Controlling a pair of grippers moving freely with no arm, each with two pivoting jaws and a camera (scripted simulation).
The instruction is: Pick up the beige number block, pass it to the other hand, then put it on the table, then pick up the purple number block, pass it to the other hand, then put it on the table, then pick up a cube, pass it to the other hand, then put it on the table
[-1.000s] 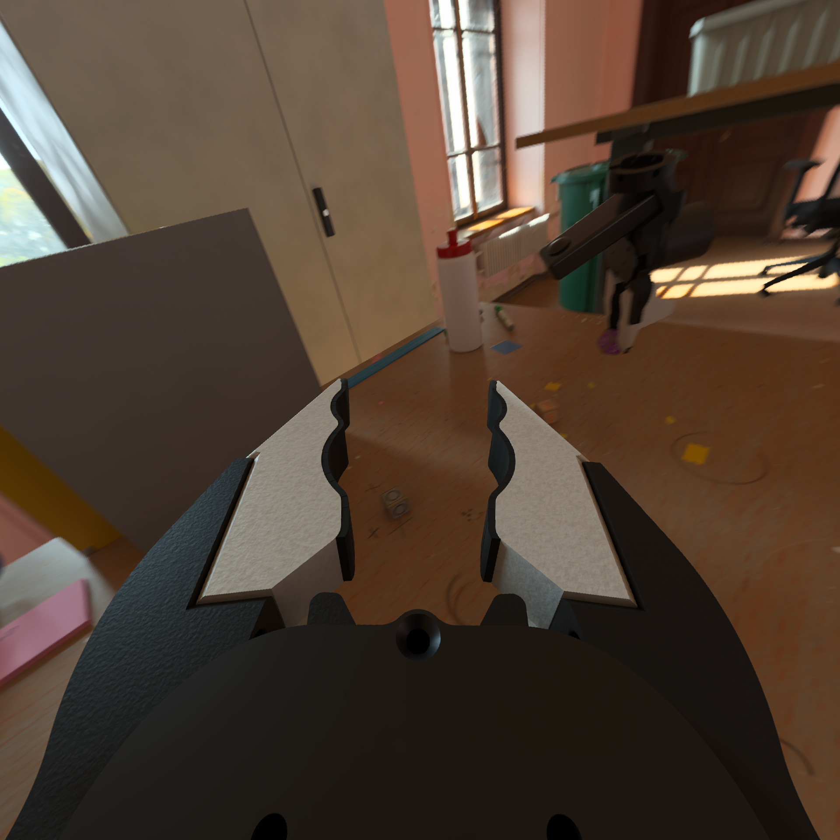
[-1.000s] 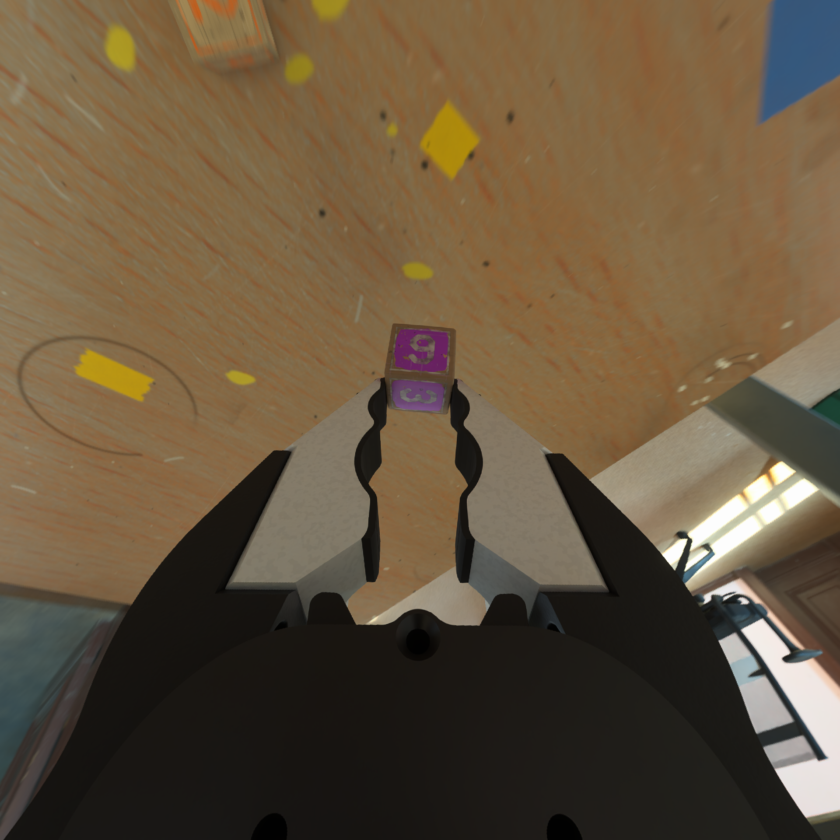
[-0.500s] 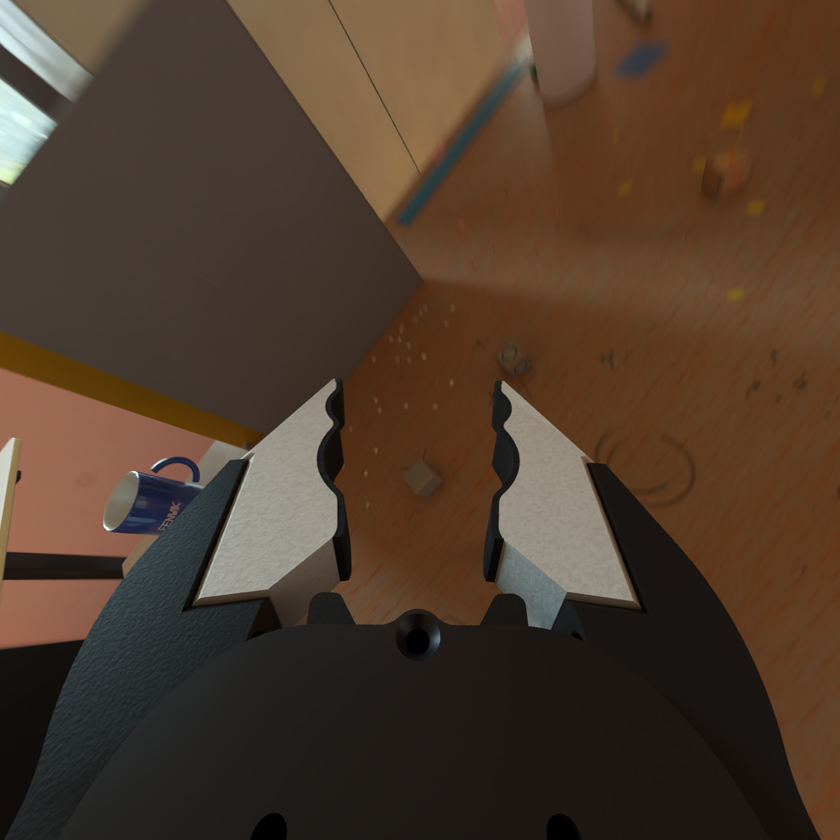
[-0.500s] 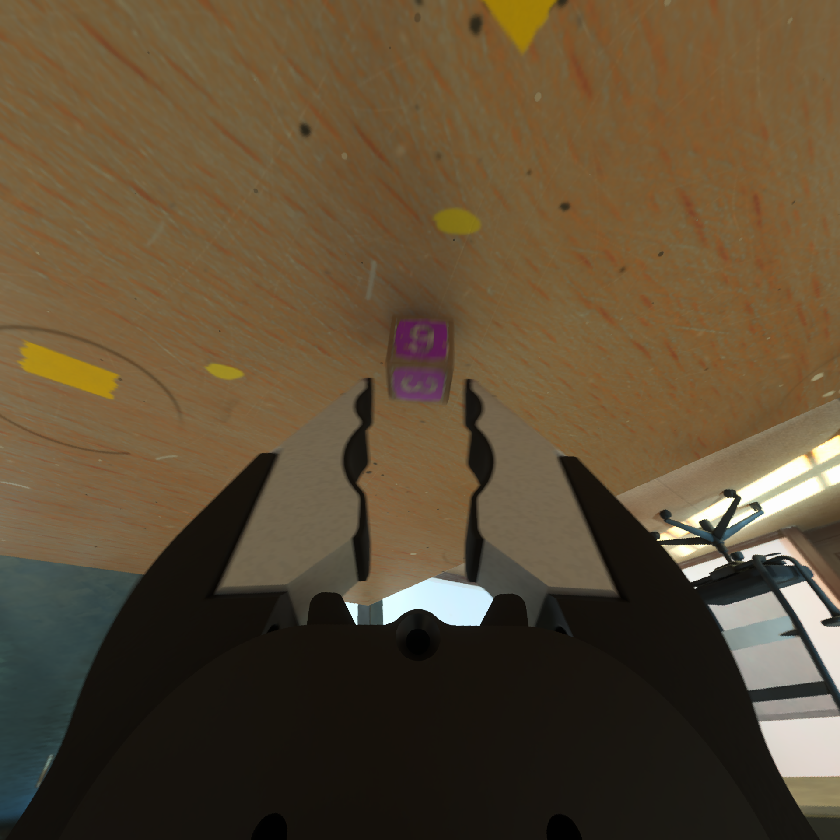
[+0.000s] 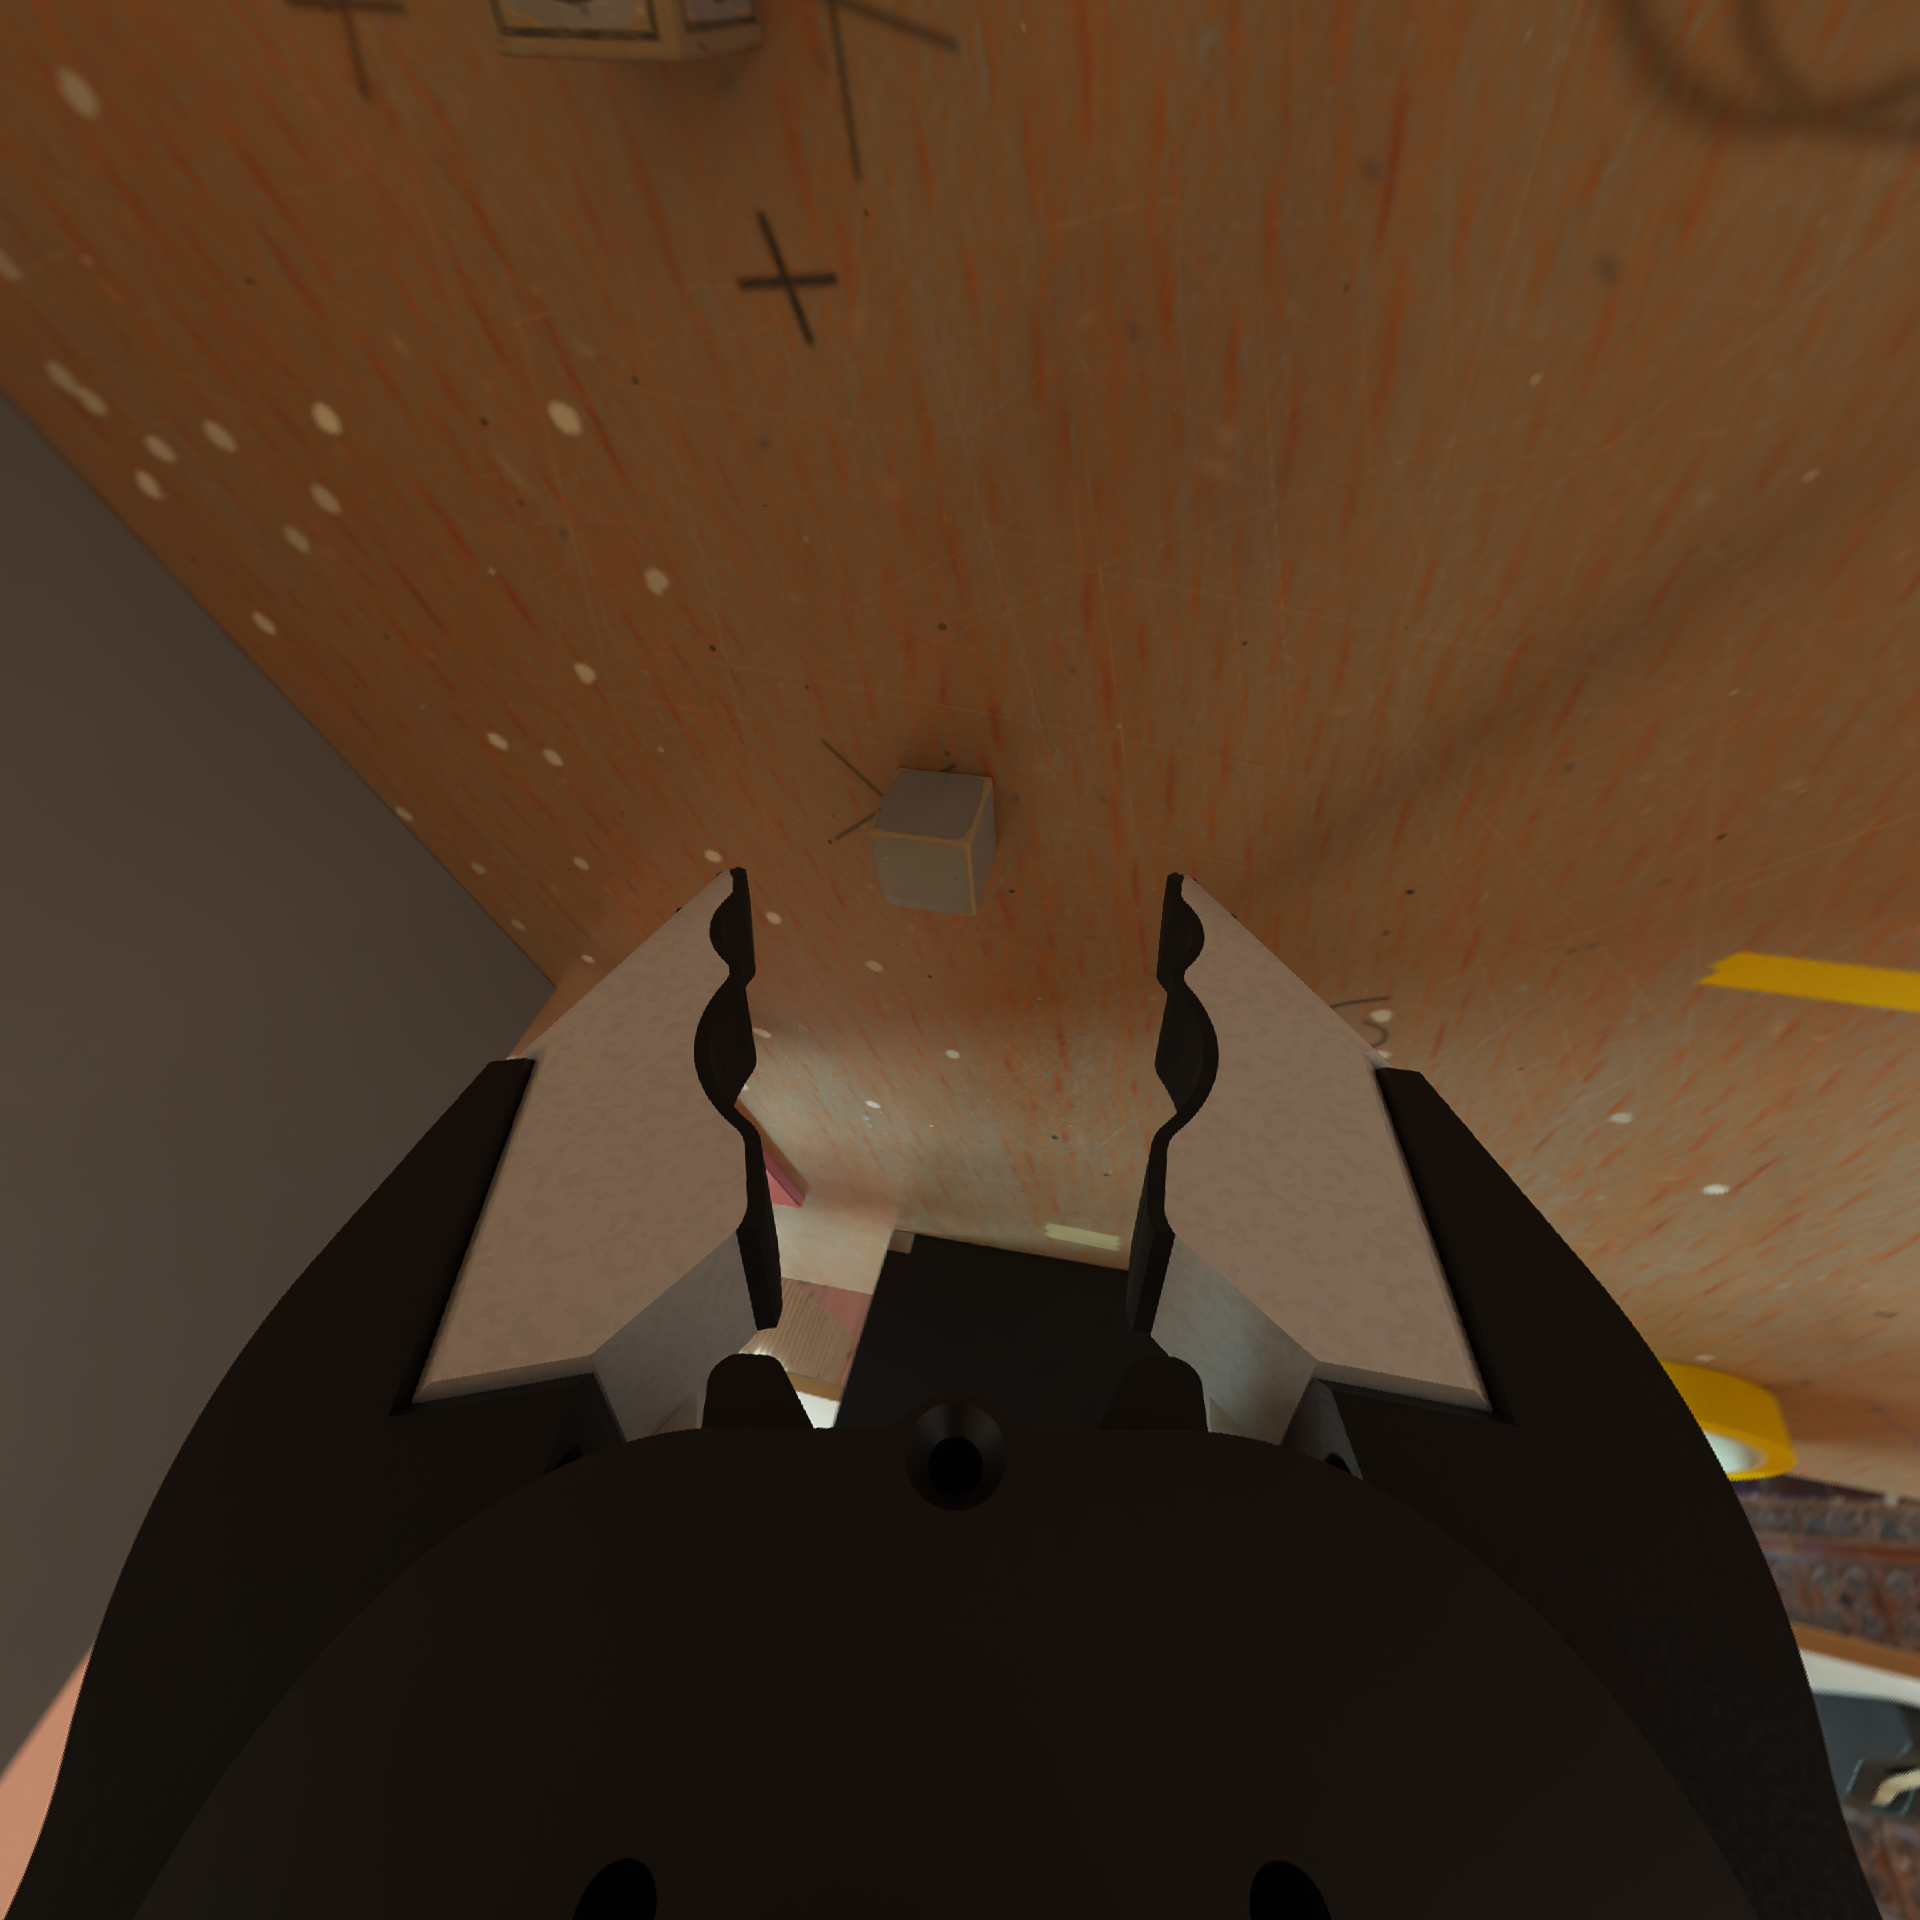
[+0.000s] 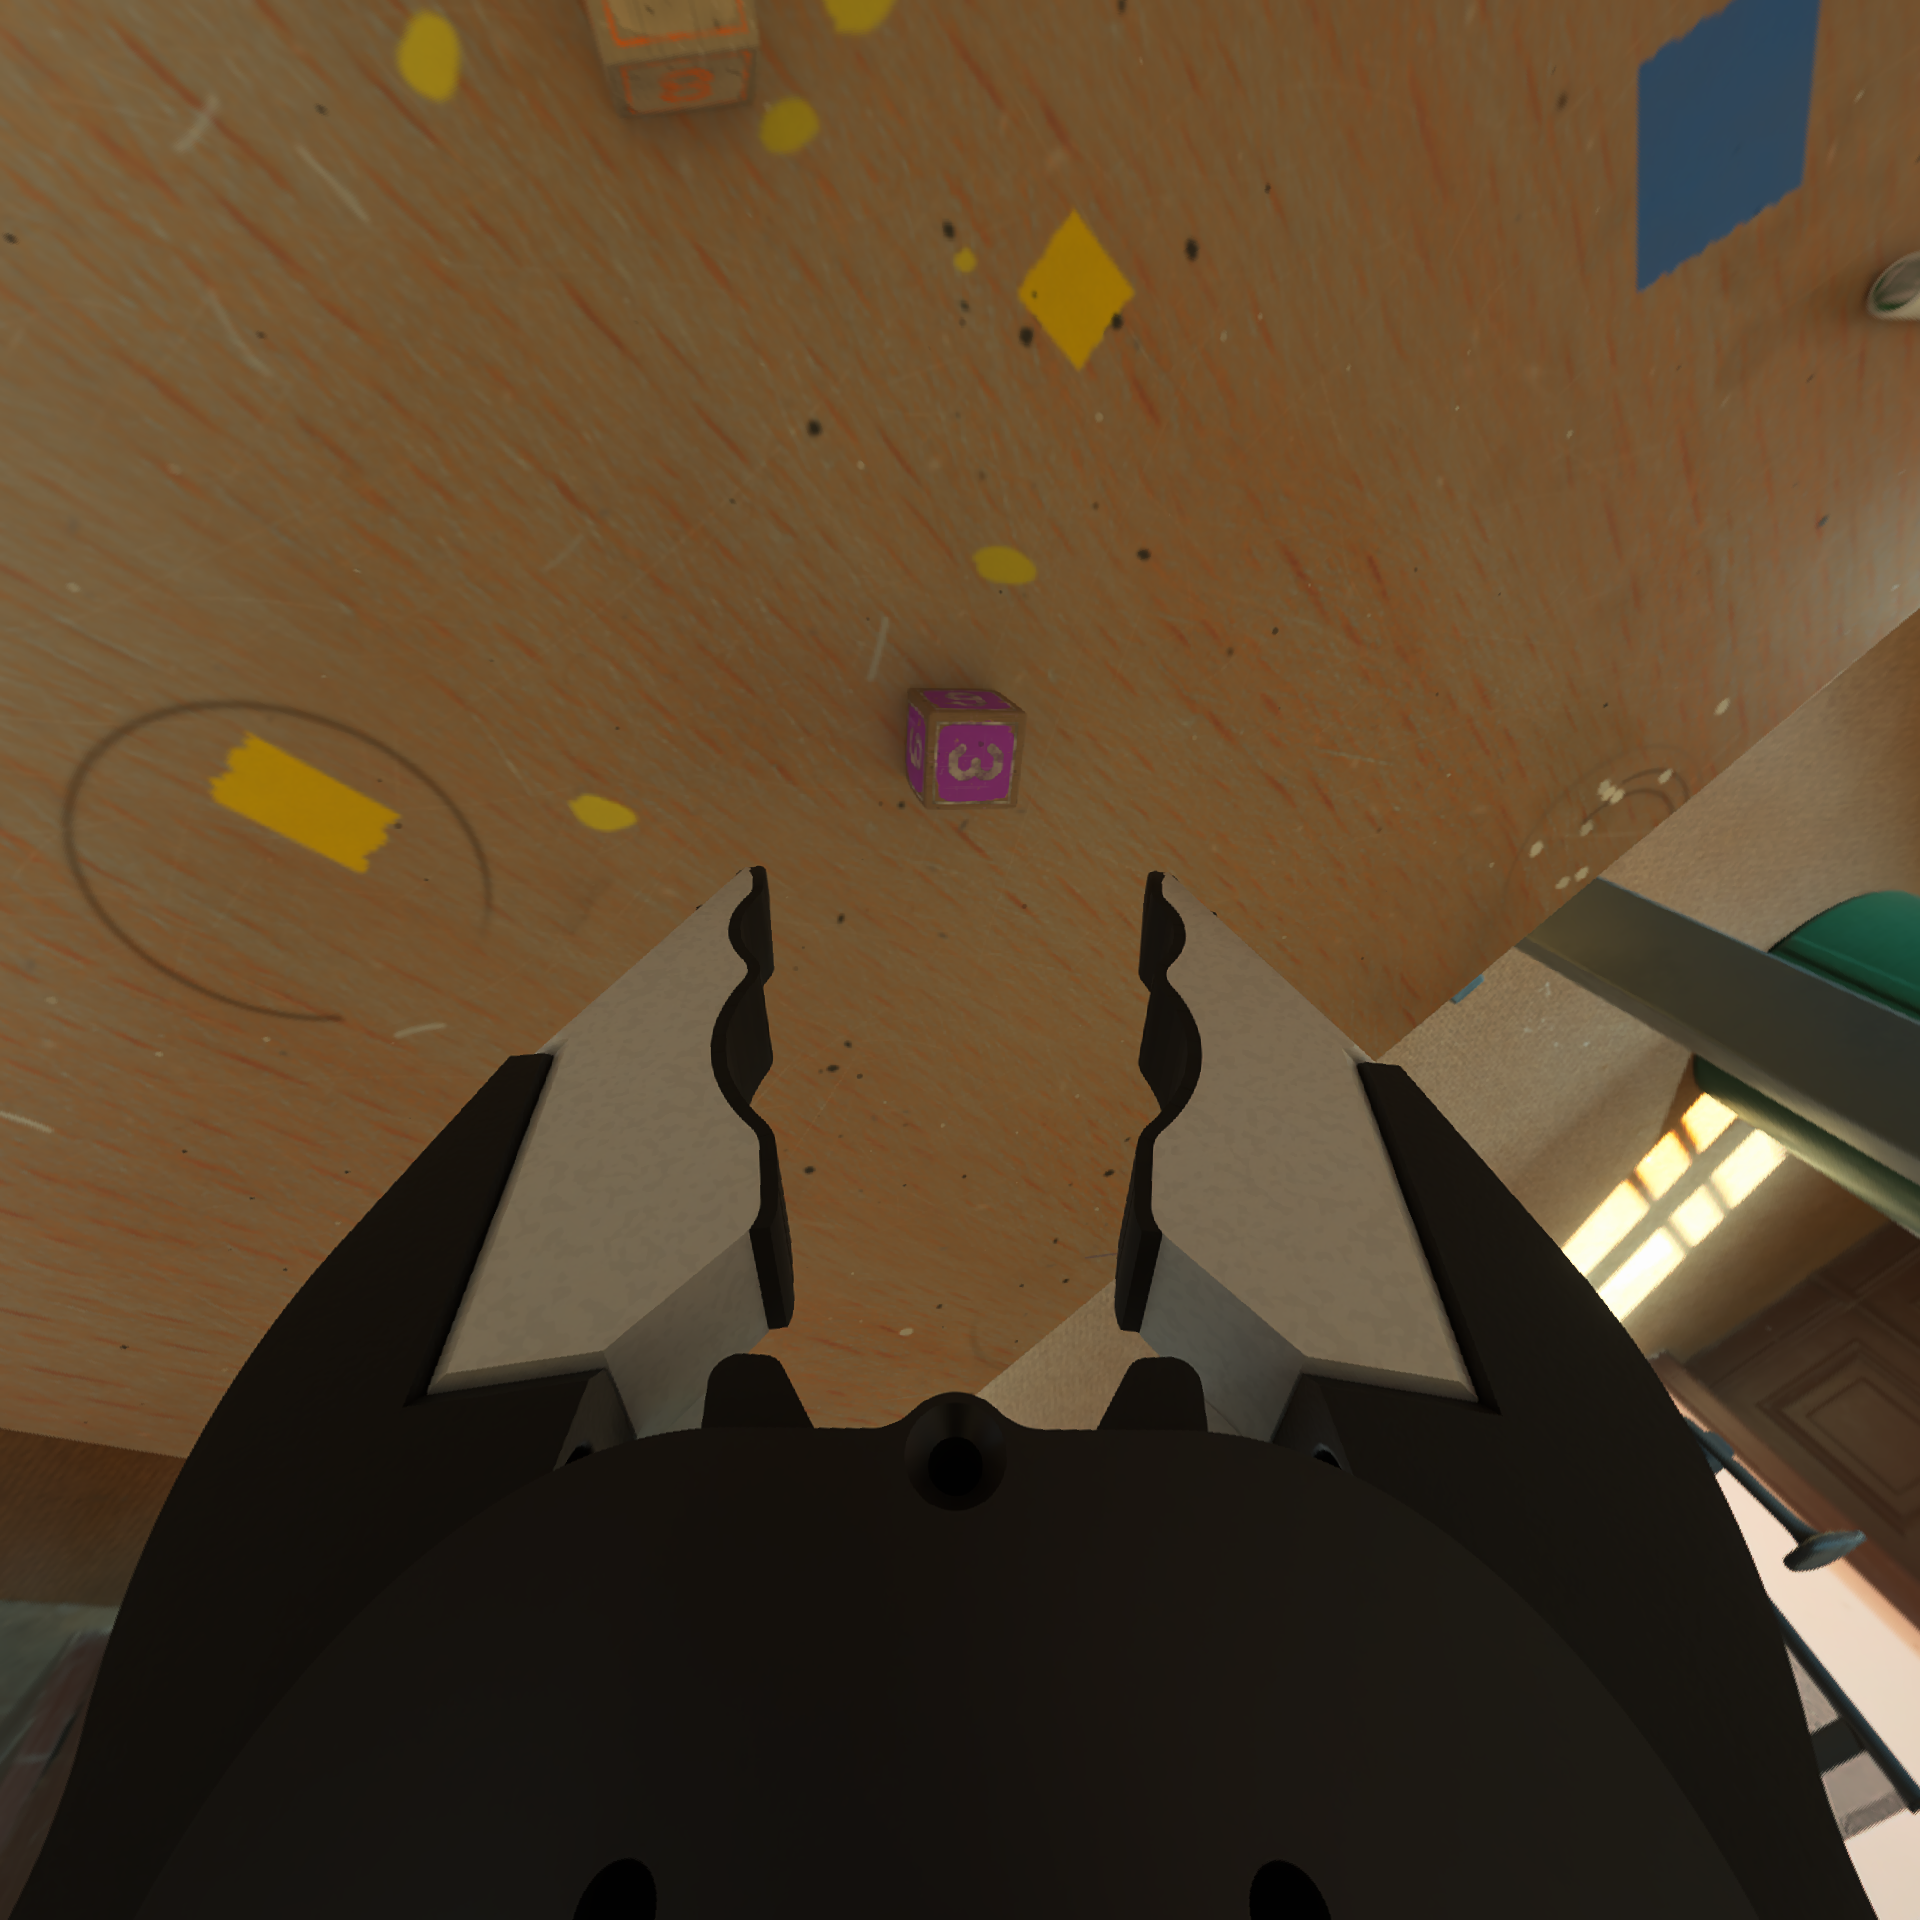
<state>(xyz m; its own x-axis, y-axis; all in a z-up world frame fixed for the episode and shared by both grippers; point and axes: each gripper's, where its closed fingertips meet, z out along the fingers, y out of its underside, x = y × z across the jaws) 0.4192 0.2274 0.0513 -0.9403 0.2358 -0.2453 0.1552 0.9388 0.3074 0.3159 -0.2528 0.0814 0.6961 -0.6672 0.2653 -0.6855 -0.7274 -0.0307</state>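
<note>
In the left wrist view, my left gripper [image 5: 954, 875] is open and empty, pointing down at the wooden table [image 5: 1351, 623]. A plain grey cube [image 5: 930, 854] lies on the table just beyond its fingertips, slightly left of centre. A beige number block [image 5: 623, 26] is cut off at the top edge. In the right wrist view, my right gripper [image 6: 954, 873] is open and empty above the table [image 6: 520, 468]. The purple number block [image 6: 964, 748] rests on the table just beyond the fingertips. An orange number block [image 6: 675, 57] lies at the top.
A grey board [image 5: 187, 935] stands at the left. A roll of yellow tape [image 5: 1735, 1418] sits at the right near the table edge. Yellow tape pieces [image 6: 301, 800] and a blue patch [image 6: 1720, 135] mark the table. The table edge [image 6: 1558, 914] runs at lower right, by a green bin [image 6: 1860, 945].
My right gripper let go of the purple block, opened wide and rose away from it. My left gripper swung down and closed in over the grey cube.
</note>
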